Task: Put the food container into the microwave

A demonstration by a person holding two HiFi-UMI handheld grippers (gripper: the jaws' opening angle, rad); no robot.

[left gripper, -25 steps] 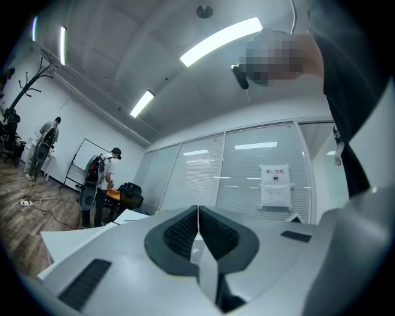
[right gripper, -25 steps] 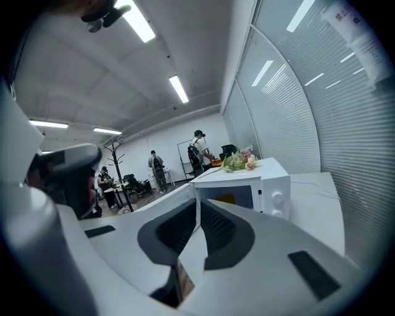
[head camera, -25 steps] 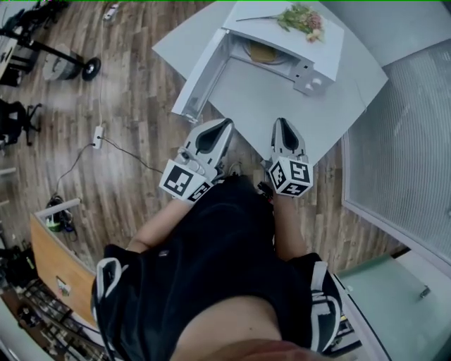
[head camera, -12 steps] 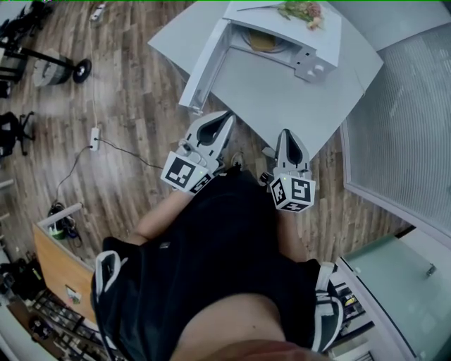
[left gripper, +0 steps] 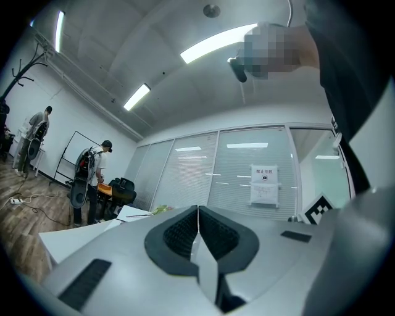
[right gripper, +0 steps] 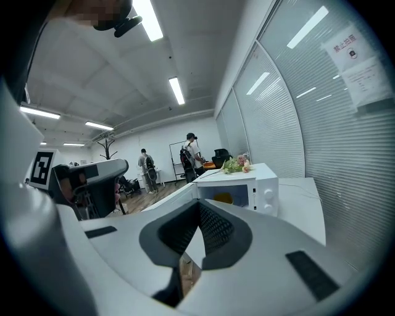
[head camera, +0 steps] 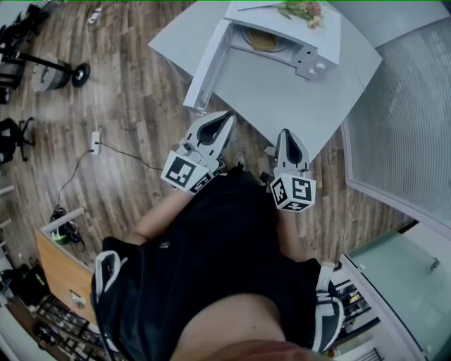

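Observation:
The white microwave (head camera: 282, 39) stands on the white table (head camera: 282, 99), its door (head camera: 204, 67) swung open to the left. A yellowish food container (head camera: 262, 40) lies inside it and also shows in the right gripper view as the container (right gripper: 224, 198) in the microwave (right gripper: 262, 185). My left gripper (head camera: 227, 115) is shut and empty, held at the table's near edge. My right gripper (head camera: 287, 132) is also shut and empty, just short of the table. In their own views the left gripper (left gripper: 198, 208) and right gripper (right gripper: 199, 205) show jaws pressed together.
A bunch of flowers (head camera: 299, 10) lies on the microwave's top. A glass partition with blinds (head camera: 402, 127) runs along the right. A cable and power strip (head camera: 94, 139) lie on the wood floor at left. People (left gripper: 92, 179) stand far off by a desk.
Both grippers have drawn slightly back from the table toward my body, the right one more. Over the last half second almost nothing moved.

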